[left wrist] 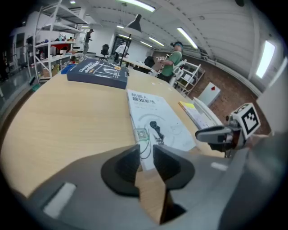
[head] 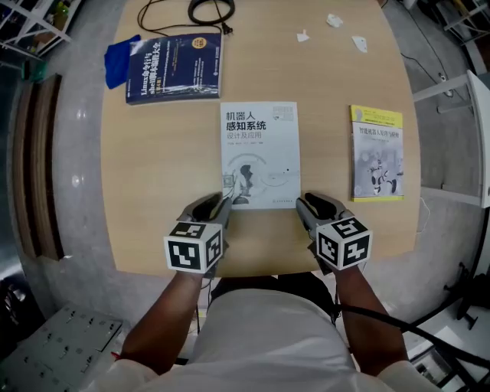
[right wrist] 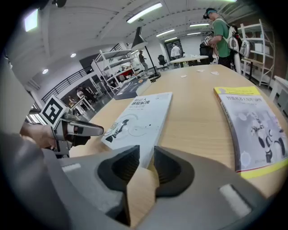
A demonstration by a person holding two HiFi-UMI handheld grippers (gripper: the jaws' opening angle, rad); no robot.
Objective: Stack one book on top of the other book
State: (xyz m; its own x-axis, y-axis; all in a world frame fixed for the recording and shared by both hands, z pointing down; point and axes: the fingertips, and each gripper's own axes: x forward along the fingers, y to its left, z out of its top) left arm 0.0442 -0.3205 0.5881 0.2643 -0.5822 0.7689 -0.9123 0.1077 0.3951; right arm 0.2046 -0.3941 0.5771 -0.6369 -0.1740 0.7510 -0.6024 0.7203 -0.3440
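Workshop bench setup: light wooden table point(head: 161, 176) with three books lying flat, all well apart and none on another, so stacking has not started. White book point(head: 259, 155) sits centre, nearest the person. Dark blue book point(head: 174, 67) is far left and yellow-bordered book point(head: 377, 152) is off to the right. Clutter is at the far edge only: blue cloth point(head: 121, 60) just beside the dark blue book, a black cable point(head: 210, 11) and some paper scraps point(head: 334, 21), none of it in the way. Left gripper point(head: 221, 202) is at the white book's near left corner and right gripper point(head: 305, 202) at its near right corner, both angled down and forward. Each gripper's own view shows the jaws slightly parted with a narrow gap. The book's near edge lines up just beyond the gap and the pads press on nothing, so both are empty. Cannot tell whether the tips touch the table or the cover. My read: this is the approach to a two-handed pinch on the white book's near edge. Left to do: close on it, lift, carry it over one of the other two, set it down square, release. Which book is the target isn't clear from here. Risk: the book may sag if lifted from one edge only.
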